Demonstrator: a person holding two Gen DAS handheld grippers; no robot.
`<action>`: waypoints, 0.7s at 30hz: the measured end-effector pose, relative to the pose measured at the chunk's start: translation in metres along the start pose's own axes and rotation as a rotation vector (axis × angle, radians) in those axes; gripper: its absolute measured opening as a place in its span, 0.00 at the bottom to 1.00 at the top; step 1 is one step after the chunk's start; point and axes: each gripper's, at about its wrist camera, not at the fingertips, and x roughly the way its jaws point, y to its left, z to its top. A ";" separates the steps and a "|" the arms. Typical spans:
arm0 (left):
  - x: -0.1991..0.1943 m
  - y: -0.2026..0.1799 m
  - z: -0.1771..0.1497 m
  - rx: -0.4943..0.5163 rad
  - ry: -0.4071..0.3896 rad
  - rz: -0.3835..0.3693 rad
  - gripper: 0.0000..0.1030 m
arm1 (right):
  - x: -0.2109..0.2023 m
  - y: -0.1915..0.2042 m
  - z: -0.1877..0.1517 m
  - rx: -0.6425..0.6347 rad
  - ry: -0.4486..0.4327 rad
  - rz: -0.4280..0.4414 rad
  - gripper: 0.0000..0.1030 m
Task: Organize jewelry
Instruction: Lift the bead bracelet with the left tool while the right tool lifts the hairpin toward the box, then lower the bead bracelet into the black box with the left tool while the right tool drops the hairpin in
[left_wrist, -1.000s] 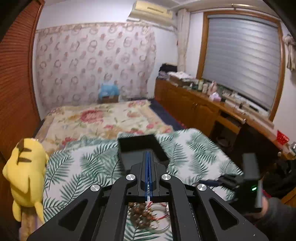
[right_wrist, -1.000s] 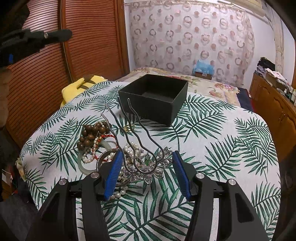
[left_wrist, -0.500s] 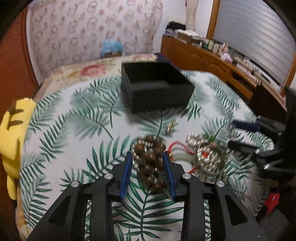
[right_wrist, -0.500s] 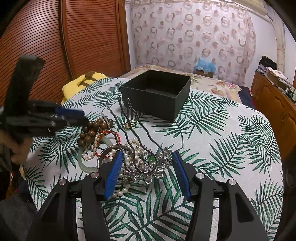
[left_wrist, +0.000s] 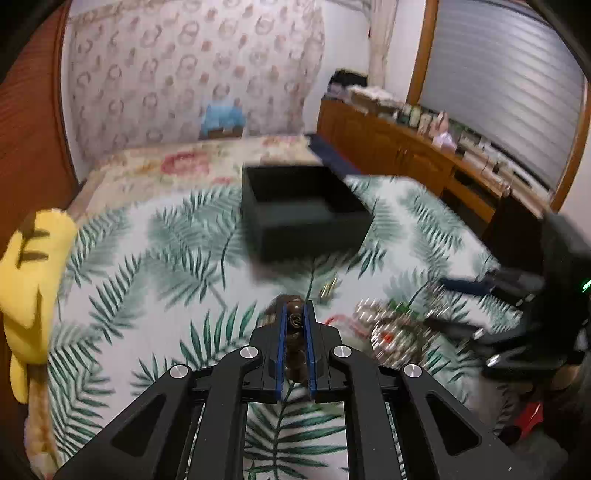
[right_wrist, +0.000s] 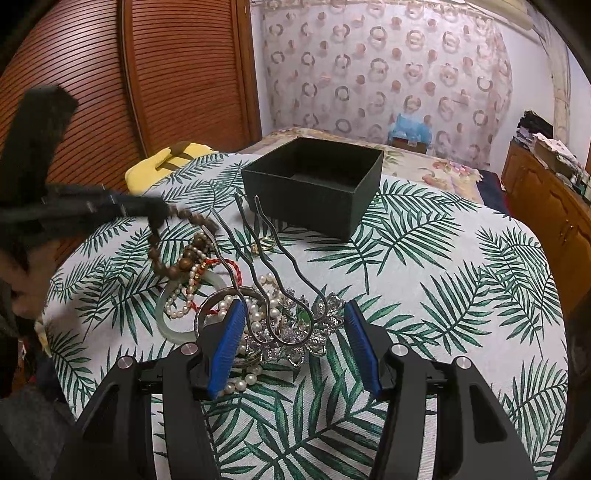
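The left gripper (left_wrist: 294, 317) has its jaws closing on the brown wooden bead bracelet (right_wrist: 173, 236), the beads pinched between the blue pads while the strand trails down to the jewelry heap on the palm-leaf counter (right_wrist: 443, 266). The right gripper (right_wrist: 291, 347) hovers with its jaws about half open, holding nothing, straddling the silver flower hairpin (right_wrist: 295, 328), whose wavy prongs point toward the black box (right_wrist: 314, 192). A pearl strand (right_wrist: 255, 314), a pale jade bangle (right_wrist: 166, 317) and red cord (right_wrist: 229, 264) lie tangled just beside the hairpin. The box stands open, beyond the heap.
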 end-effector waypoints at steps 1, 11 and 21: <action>-0.008 -0.003 0.007 0.005 -0.023 -0.002 0.07 | -0.001 0.000 0.000 0.000 -0.001 -0.001 0.56; -0.052 -0.024 0.056 0.040 -0.173 -0.029 0.07 | -0.005 -0.005 0.005 -0.001 -0.015 -0.007 0.56; -0.061 -0.025 0.080 0.047 -0.218 -0.017 0.07 | -0.009 -0.010 0.019 -0.012 -0.036 -0.021 0.56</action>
